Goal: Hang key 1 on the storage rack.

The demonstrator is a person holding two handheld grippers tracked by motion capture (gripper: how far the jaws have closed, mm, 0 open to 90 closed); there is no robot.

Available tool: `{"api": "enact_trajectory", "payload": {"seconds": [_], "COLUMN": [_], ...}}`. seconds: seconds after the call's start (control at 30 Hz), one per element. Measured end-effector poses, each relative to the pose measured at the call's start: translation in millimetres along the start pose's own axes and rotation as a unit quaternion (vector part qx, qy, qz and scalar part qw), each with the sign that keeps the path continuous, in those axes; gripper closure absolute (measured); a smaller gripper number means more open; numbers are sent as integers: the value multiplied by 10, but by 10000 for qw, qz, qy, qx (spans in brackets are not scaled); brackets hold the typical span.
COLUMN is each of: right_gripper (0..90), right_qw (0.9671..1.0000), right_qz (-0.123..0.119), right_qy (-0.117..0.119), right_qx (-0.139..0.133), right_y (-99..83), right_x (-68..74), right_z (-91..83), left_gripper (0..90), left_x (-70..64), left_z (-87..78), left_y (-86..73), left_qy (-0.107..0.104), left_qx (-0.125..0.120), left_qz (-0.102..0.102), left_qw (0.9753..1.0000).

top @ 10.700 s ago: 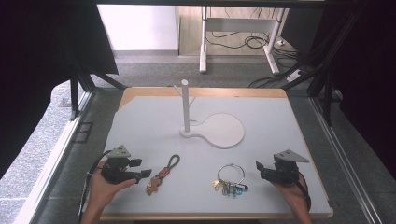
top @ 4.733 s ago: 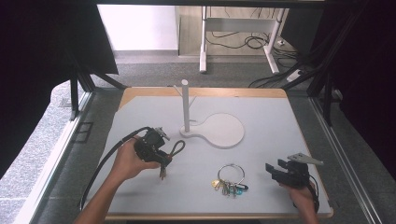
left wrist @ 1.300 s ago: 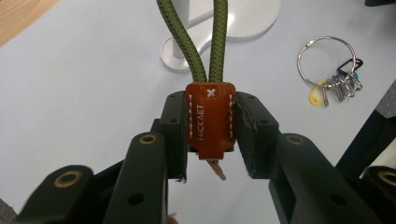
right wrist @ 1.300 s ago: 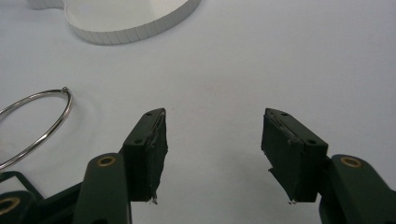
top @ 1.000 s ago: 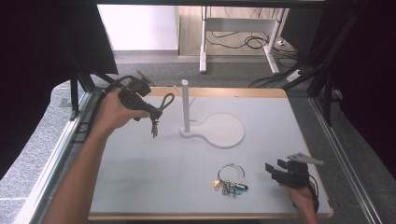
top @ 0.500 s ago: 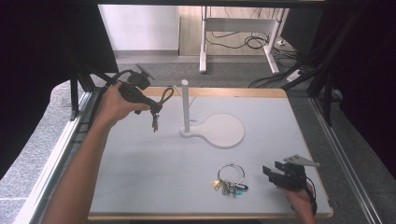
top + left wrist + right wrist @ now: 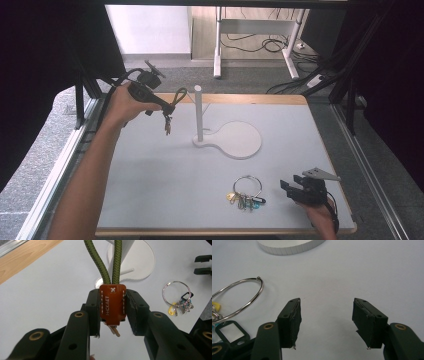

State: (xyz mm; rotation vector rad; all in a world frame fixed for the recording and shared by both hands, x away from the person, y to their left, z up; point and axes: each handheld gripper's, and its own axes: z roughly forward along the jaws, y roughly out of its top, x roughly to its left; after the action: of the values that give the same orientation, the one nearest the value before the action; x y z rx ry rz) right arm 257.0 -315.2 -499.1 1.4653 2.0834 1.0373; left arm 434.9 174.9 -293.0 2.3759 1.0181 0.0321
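Tag (image 7: 112,303) reads "HACKAET" | left tool (image 7: 112,312) clamps tag | right tool (image 7: 325,320) released

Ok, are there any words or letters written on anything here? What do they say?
"HACKAET", as best it reads, stamped along the brown leather tab of the green cord, which the left tool grips. The first letters are faint.
A small stitched "x" sits on that tab, above the word.
The tags on the key ring are too small to show any writing.
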Motion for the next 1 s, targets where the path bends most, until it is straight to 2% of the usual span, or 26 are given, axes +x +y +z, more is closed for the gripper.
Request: {"api": "enact_trajectory", "payload": {"seconds": [0.43, 1.0], "right_gripper": [408, 408], "right_qw": [10000, 10000], "right_qz": [-34, 26], "right_qy": [-61, -70], "right_qx": [38, 59], "right_y": [-20, -38], "right_x": [10, -11], "right_z": [-20, -47], "left_gripper": [662, 662], "left_x": [112, 119], "left_z": [74, 209], "left_y": [83, 153], "left_qy": [-86, -60], "left_qx": [1, 116], "left_qz": [-112, -132], "left_qw": [9999, 9998]}}
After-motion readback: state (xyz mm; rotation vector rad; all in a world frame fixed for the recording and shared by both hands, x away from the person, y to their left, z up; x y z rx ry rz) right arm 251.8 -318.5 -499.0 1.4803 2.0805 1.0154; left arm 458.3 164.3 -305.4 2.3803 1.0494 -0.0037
